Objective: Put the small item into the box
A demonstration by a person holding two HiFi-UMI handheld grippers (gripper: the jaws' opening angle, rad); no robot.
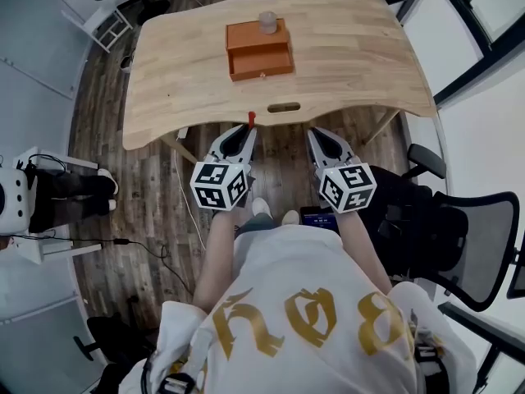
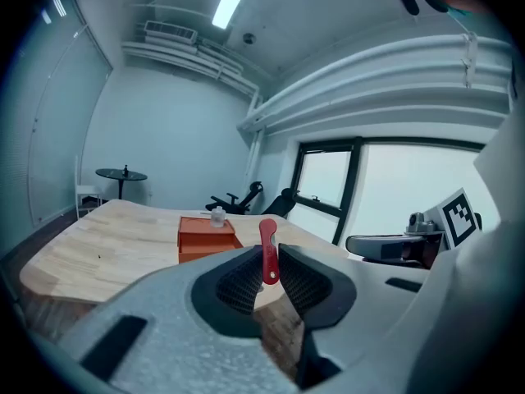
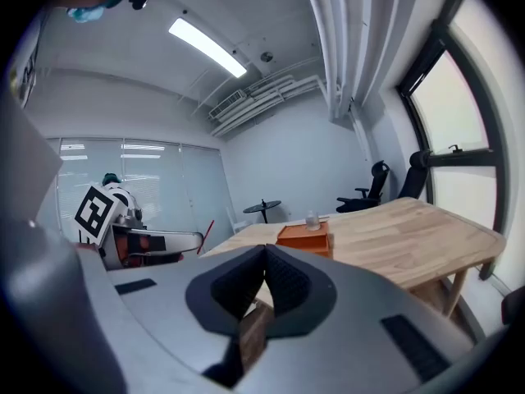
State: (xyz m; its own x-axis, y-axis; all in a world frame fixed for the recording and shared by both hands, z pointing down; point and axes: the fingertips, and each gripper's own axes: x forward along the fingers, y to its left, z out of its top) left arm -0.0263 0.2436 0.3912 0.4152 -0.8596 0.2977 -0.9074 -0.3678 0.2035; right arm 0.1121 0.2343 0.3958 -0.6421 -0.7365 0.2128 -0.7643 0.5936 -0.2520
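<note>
Wooden table (image 1: 353,52), orange box (image 1: 259,52); left gripper (image 1: 247,131) pinches red item (image 2: 268,253), right gripper (image 3: 264,259) closed, empty.

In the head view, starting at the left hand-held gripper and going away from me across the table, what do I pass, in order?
left hand-held gripper → red small item clamped in its jaws → slot in the table → orange box → clear bottle on the box's top

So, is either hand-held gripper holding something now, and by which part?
The left hand-held gripper holds a small red item by its lower end; the upper end sticks out above the jaws. The right hand-held gripper is shut, empty.
</note>
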